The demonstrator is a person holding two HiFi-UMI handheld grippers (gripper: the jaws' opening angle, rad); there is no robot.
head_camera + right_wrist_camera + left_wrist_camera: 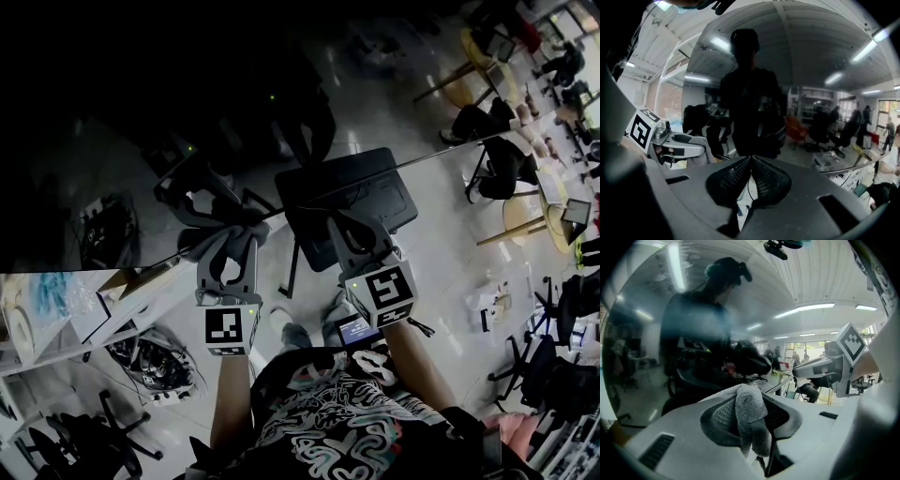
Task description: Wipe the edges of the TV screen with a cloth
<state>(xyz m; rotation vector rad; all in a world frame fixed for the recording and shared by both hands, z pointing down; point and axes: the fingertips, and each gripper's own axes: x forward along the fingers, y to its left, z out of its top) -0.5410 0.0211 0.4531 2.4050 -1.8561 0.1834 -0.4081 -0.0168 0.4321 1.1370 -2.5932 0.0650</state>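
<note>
Cloth [751,420] clenched in left hand-held gripper [230,246], meeting TV screen [112,141] straight ahead; screen's edge runs crosswise toward right hand-held gripper [751,161], closed on nothing; left is better placed to wipe

The left forearm [230,403] and right forearm [424,361] rise from the head view's lower middle. The left gripper [228,248], centre-left, pinches a grey cloth [751,416]. The right gripper [349,234] is just right of centre, its jaws pressed together, seemingly on nothing.
</note>
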